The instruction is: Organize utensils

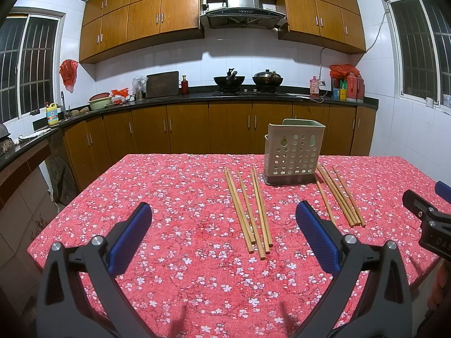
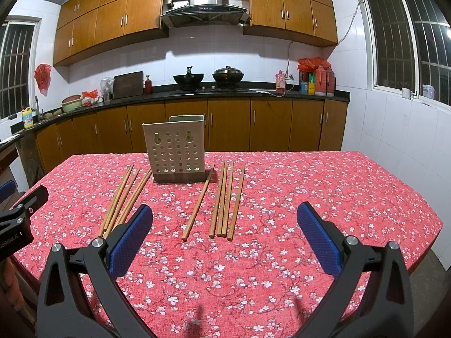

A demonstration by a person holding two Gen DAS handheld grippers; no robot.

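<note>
Chopsticks lie loose on the worktop [image 1: 169, 197], which wears a red cloth printed with small white flowers. They fall into two groups on either side of a pale holder [image 1: 293, 152] pierced with round holes, standing upright on a dark base toward the far edge of the worktop. In the left wrist view, the left group of chopsticks [image 1: 249, 208] holds four sticks, lying roughly parallel and pointing away from the camera, two of them touching along their length. The right group of chopsticks [image 1: 339, 197] lies on the other side of the holder; the right wrist view shows five sticks there [image 2: 224, 200], one set apart and slanting with its far tip just beside the holder's base [image 2: 180, 176], the other four close together.

Neither claw holds anything. The left claw [image 1: 224, 235] is spread wide, its blue pads hovering above the cloth on the near side of the left group. The right claw [image 2: 225, 235] is likewise spread wide, above the cloth with the near ends of the right group showing between its fingers. Each claw appears at the edge of the other's view.

Behind the worktop runs a kitchen counter [image 2: 253, 93] with two woks [image 2: 208, 79] on a stove.
</note>
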